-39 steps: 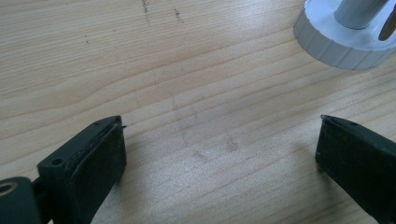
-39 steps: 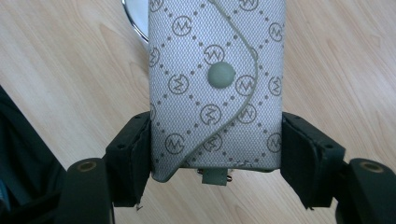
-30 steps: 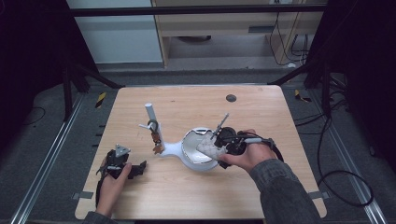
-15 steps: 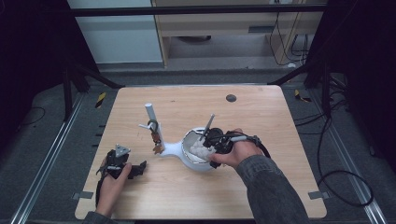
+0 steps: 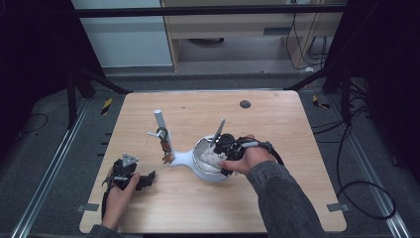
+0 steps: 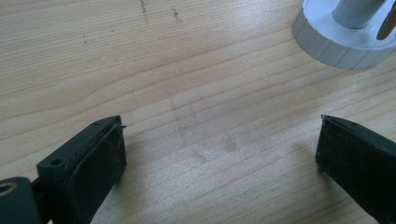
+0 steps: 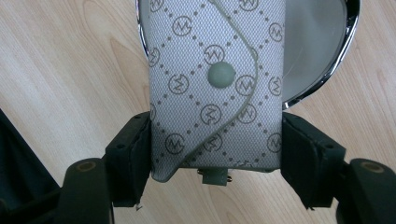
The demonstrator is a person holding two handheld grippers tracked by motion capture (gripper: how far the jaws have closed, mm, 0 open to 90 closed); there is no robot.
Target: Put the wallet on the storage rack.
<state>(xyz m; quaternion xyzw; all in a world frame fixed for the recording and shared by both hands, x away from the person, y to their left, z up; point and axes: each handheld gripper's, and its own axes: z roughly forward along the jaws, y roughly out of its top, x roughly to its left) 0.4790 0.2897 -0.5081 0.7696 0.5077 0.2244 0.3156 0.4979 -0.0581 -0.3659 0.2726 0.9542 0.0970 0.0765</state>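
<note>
So the left gripper (image 5: 130, 176) sits near the table's (image 5: 277, 198) front-left, jaws wide apart, holding nothing. Further right there's the white key stand (image 5: 163, 136), then the right gripper (image 7: 217, 156) clamped on a grey monogram pouch (image 7: 215, 84), long axis pointing away, over the chrome-rimmed dish (image 7: 327, 51). That hand's nearest.

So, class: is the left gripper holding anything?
No. In its own view the left gripper has its jaws wide apart over bare table.
</note>
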